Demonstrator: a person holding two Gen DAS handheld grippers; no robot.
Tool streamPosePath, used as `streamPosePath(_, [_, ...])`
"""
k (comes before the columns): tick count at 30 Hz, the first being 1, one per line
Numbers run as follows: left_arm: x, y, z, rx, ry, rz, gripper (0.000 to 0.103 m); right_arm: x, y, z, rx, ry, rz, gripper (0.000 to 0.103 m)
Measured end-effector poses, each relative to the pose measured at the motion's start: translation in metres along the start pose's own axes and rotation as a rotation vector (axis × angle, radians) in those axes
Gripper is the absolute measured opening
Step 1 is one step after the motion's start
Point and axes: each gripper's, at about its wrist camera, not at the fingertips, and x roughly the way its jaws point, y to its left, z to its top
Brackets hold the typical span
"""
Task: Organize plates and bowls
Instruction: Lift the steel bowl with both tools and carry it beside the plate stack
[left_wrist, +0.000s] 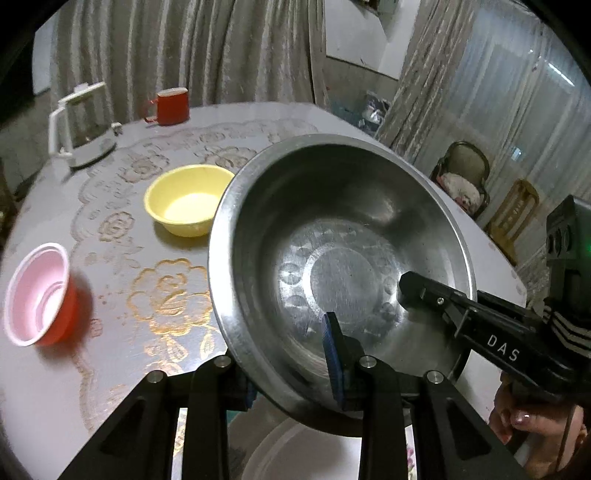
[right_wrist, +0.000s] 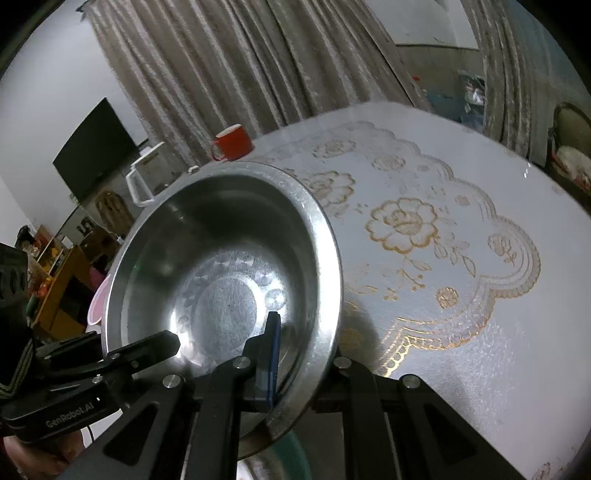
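A wide steel bowl (left_wrist: 332, 221) (right_wrist: 221, 229) hangs tilted above the table, held at its near rim by both grippers. My left gripper (left_wrist: 291, 376) is shut on the rim, its blue pad (left_wrist: 334, 358) inside the bowl and the other finger outside. My right gripper (right_wrist: 299, 373) is shut on the rim the same way, blue pad (right_wrist: 271, 354) inside. Each view also shows the other gripper reaching in: the right gripper (left_wrist: 421, 295) and the left gripper (right_wrist: 166, 343). A yellow bowl (left_wrist: 188, 201) and a red bowl with a pink inside (left_wrist: 37, 291) rest on the table.
The table (right_wrist: 461, 350) wears a white cloth with gold flowers. A red mug (left_wrist: 171, 107) (right_wrist: 232, 142) and a white-handled kettle (left_wrist: 83, 125) stand at the far edge. A white plate (left_wrist: 295, 454) lies under the steel bowl. Chairs (left_wrist: 465, 177) stand beyond the right edge.
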Motion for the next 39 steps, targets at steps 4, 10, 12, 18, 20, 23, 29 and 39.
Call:
streamPosePath(4, [-0.022, 0.011, -0.009, -0.02, -0.028, 0.014, 0.03, -0.011, 0.017, 0.0, -0.024, -0.013, 0.027, 0.011])
streamPosePath(10, [-0.052, 0.027, -0.029, -0.057, -0.055, 0.039, 0.03, -0.019, 0.047, -0.007, -0.067, -0.015, 0.067, 0.011])
streamPosePath(12, [-0.059, 0.034, -0.036, -0.073, -0.055, 0.045, 0.03, -0.019, 0.057, -0.01, -0.085, -0.01, 0.08, 0.011])
streamPosePath(18, [-0.083, 0.056, -0.059, -0.118, -0.066, 0.074, 0.03, -0.021, 0.088, -0.025, -0.126, 0.014, 0.124, 0.011])
streamPosePath(20, [-0.093, 0.062, -0.067, -0.132, -0.076, 0.087, 0.03, -0.019, 0.096, -0.029, -0.14, 0.026, 0.139, 0.011])
streamPosePath(23, [-0.105, 0.074, -0.079, -0.158, -0.082, 0.103, 0.03, -0.016, 0.112, -0.04, -0.153, 0.054, 0.169, 0.011])
streamPosePath(29, [-0.121, 0.094, -0.11, -0.208, -0.073, 0.138, 0.03, -0.01, 0.138, -0.061, -0.188, 0.102, 0.211, 0.011])
streamPosePath(39, [-0.131, 0.119, -0.16, -0.299, -0.027, 0.16, 0.03, 0.001, 0.172, -0.095, -0.235, 0.189, 0.266, 0.014])
